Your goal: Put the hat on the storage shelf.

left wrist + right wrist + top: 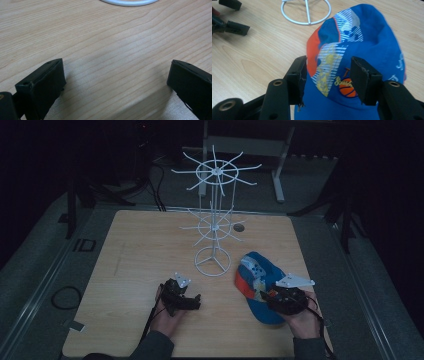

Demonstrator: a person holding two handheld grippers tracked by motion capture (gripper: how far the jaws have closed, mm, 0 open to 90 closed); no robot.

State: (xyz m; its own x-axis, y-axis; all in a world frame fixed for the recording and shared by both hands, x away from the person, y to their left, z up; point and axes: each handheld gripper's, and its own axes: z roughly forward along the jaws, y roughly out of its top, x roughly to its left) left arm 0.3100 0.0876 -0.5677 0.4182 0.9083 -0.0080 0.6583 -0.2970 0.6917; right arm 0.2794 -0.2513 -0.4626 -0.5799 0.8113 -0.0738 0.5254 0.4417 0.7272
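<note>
Blue and orange cap (257,285) lies at five o'clock from the white rack (213,217) on the wooden surface (135,250). Right claw (329,75) hangs released, jaws astride the crown, not pressing. Left claw (115,85) rests wide, empty. Soft, light cloth that will probably crumple; the stiffer brim seems the better grab.

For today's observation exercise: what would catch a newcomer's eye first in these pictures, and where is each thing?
The blue and orange cap stands out, lying on the wooden table near its front right, with the right tool open over its front panel. Behind it, mid-table, rises a white wire display stand with spoked tiers. The left tool hangs open above bare wood.
</note>
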